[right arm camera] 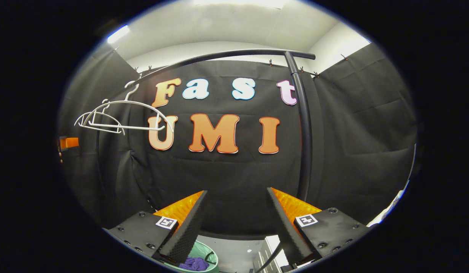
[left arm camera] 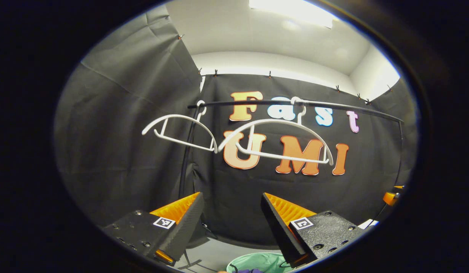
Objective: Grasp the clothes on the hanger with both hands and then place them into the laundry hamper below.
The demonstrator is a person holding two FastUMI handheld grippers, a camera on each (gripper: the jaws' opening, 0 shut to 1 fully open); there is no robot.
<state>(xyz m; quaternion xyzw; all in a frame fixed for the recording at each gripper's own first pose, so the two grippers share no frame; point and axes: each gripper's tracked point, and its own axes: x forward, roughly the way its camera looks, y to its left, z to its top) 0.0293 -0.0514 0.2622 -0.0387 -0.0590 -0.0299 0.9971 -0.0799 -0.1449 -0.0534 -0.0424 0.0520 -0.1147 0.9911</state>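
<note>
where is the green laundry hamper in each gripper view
Left gripper view: the laundry hamper sits at the bottom centre, low between the open fingers, nearer the right one.
Right gripper view: it sits at the bottom, left of centre, beside the left finger, purple clothes inside.
Shared landmark: the white hangers on the black rail.

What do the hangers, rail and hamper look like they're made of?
Hangers: thin white rods, smooth, probably plastic or coated wire. Rail: black tube with a satin sheen, likely painted metal. Hamper: pale green, soft-looking wall, perhaps fabric or thin plastic; purple cloth inside.
</note>
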